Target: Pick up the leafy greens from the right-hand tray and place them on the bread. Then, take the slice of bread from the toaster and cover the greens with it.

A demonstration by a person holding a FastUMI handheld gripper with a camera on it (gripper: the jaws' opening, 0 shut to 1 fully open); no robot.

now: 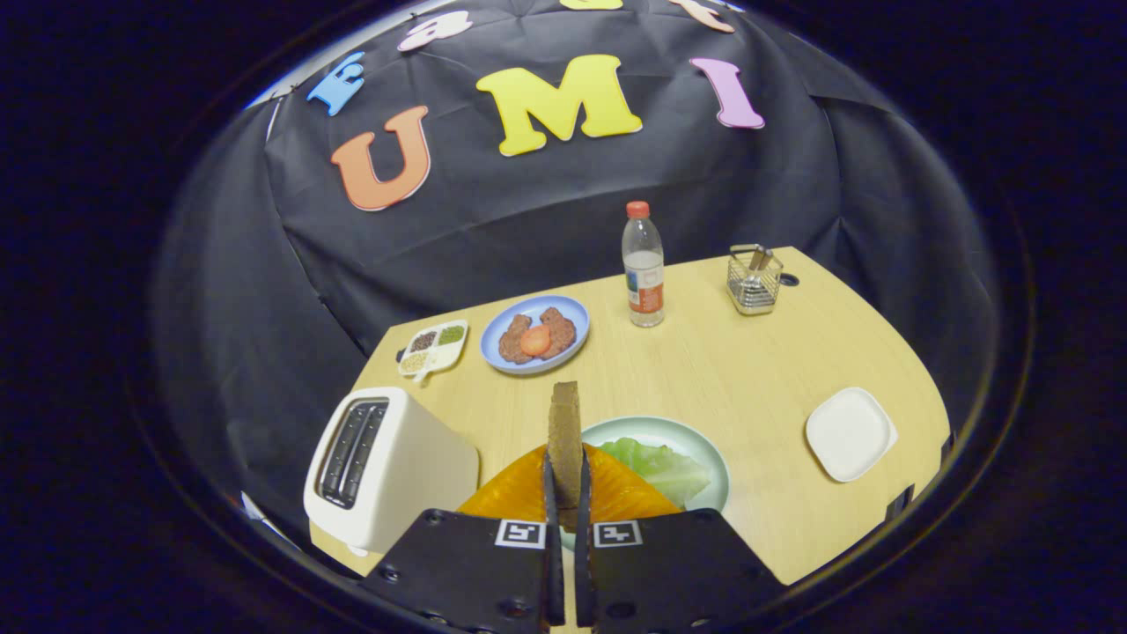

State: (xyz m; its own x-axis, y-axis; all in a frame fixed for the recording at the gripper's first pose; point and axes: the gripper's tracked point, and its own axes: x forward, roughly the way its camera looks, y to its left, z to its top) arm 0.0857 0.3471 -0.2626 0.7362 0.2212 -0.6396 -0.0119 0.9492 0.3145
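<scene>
Table [731, 387] bare between bottle [644, 264] and white tray [850, 433], which lies near the right edge; toaster [387, 467] sits at the near-left corner; gripper [566, 493] above the near edge, fingers pointing forward, closed narrow on bread slice [564, 423], held upright on edge; greens [660, 467] on green plate [696, 440] just beyond fingers, right of the slice.
</scene>
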